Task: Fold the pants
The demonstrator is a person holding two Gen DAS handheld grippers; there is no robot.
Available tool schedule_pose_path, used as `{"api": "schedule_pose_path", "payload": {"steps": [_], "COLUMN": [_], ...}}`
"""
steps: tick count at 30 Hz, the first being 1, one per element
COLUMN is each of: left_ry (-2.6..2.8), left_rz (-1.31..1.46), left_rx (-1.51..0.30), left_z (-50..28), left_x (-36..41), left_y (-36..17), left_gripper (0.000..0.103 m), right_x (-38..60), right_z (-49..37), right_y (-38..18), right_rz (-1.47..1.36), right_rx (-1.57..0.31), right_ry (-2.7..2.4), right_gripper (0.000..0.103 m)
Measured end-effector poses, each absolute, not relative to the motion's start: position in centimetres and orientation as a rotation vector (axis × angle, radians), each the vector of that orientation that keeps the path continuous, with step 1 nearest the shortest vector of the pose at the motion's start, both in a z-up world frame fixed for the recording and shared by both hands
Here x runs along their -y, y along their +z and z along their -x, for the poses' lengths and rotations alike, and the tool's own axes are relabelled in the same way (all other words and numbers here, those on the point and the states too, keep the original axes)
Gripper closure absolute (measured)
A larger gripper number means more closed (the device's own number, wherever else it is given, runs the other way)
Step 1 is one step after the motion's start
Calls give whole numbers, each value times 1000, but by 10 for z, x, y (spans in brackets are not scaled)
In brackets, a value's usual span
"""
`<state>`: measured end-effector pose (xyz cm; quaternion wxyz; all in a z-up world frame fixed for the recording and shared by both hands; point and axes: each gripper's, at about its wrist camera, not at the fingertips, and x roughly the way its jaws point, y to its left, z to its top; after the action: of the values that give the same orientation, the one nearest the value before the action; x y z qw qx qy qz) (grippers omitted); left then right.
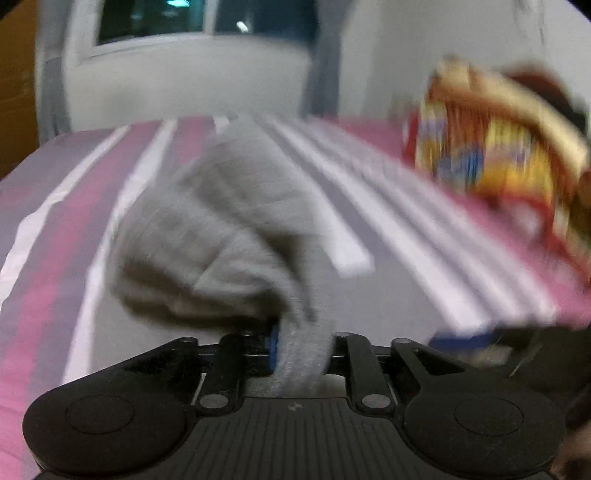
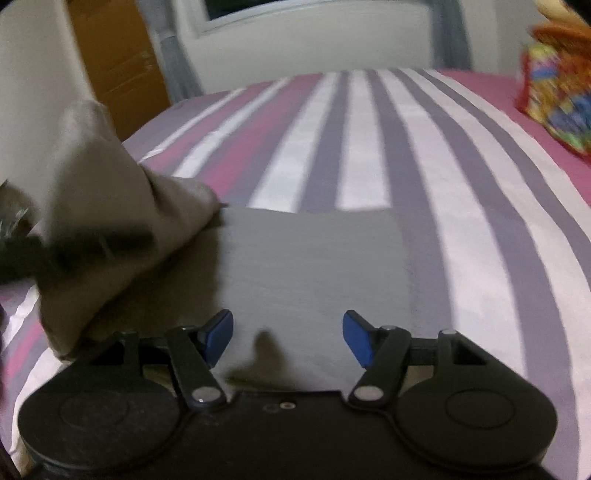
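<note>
Claws first: the left claw [image 1: 299,350] is closed tight on a bunched edge of the grey fleece pants [image 1: 221,236], the cloth squeezed between its blue-padded fingers [image 1: 274,347] and rising out of them in a lifted hump. The right claw [image 2: 288,339] stands wide open with nothing between its blue pads [image 2: 218,338]; it hangs over the flat part of the pants [image 2: 314,280].

Beneath both lies the bed with a pink, grey and white striped cover [image 2: 480,184]. The pants sit toward its near edge, with the lifted part on the left side of the spread panel. From the right wrist, that flat panel shows smooth and square, its far edge crossing the stripes, and beside it the raised fold with the blurred left claw [image 2: 74,243] on it. The left wrist view shows only the gathered hump, not the flat panel.

Bare striped cover runs from the pants to the bed's far edge, where a white wall with a dark window [image 1: 155,22] stands. At the bed's far right corner rests a bright red, yellow and blue printed bag [image 2: 557,88], well apart from the pants; its contents cannot be made out.
</note>
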<state>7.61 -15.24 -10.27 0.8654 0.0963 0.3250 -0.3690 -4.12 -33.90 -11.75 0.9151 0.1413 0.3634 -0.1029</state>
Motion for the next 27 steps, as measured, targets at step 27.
{"api": "schedule_pose_path", "payload": {"steps": [27], "left_ry": [-559], "left_rz": [5], "left_rx": [-813], "left_z": [-73], "left_x": [93], "left_y": [-109], "left_gripper": [74], "right_x": [370], "right_z": [61], "right_y": [-127], "right_rz": [-654], "right_rx": [-717], "right_ry": [-83], "right_gripper": [28]}}
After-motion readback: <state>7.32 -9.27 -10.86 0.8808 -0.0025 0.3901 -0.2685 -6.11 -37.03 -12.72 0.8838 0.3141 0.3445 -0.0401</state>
